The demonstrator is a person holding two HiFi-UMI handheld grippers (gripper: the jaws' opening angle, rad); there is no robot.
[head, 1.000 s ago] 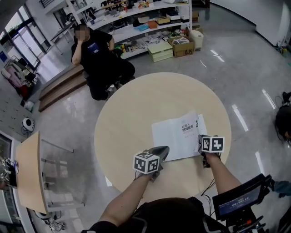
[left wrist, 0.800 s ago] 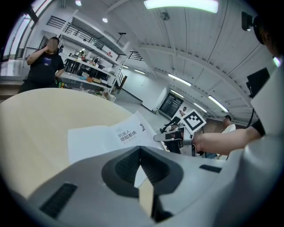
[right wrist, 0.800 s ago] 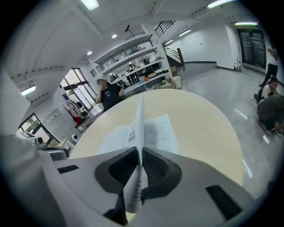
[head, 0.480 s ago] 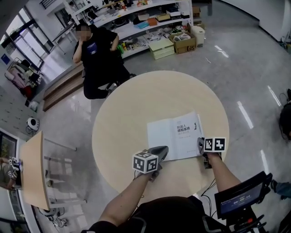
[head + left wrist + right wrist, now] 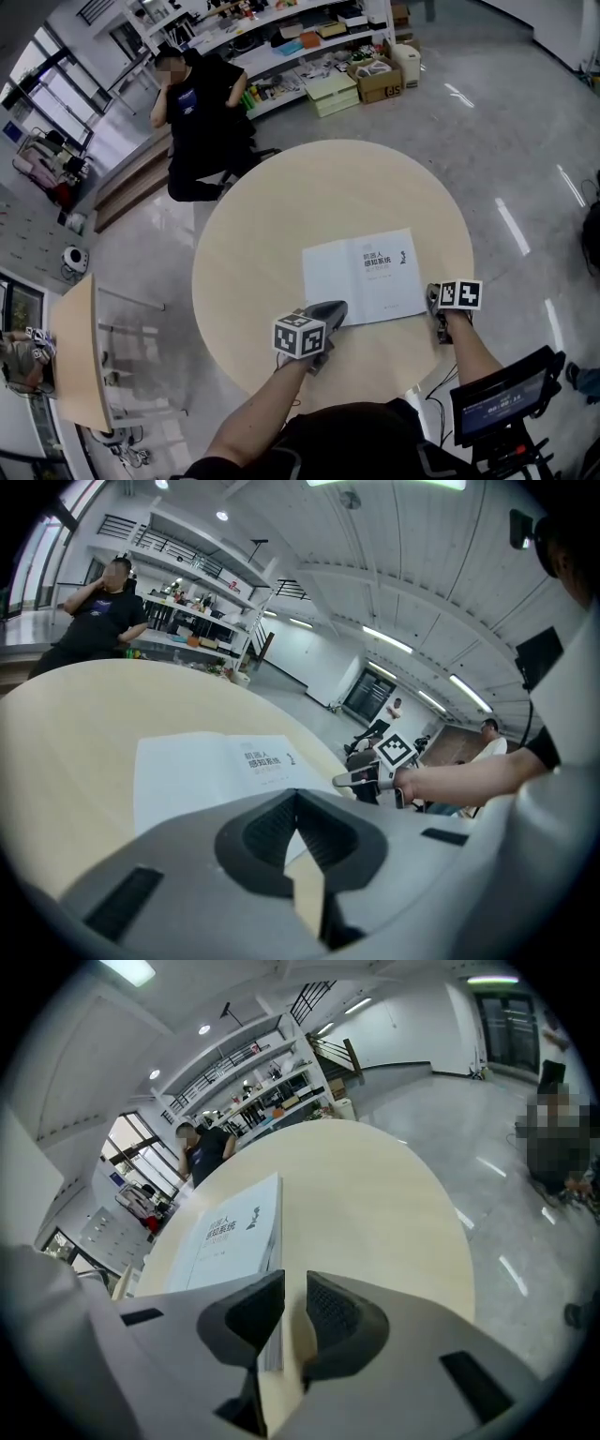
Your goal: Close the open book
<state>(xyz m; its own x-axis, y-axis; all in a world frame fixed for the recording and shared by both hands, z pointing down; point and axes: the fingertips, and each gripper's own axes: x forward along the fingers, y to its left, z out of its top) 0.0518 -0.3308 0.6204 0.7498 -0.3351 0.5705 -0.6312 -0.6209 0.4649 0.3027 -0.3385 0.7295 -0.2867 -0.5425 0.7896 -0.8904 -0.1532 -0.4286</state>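
The right gripper's point(image 5: 294, 1297) empty jaws have just been opening slightly, apparently releasing the closed white paperback book point(image 5: 234, 1227) at its left.

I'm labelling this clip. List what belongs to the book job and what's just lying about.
Job: book, flat on the round table; right gripper at its edge, jaws just been opening, empty; left gripper by its near edge.

Lying about: cardboard box, pale green boxes, shelves, seated person, screen.

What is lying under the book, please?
Only the table shows around the book. The book lies flat on it, so anything beneath the book is covered.
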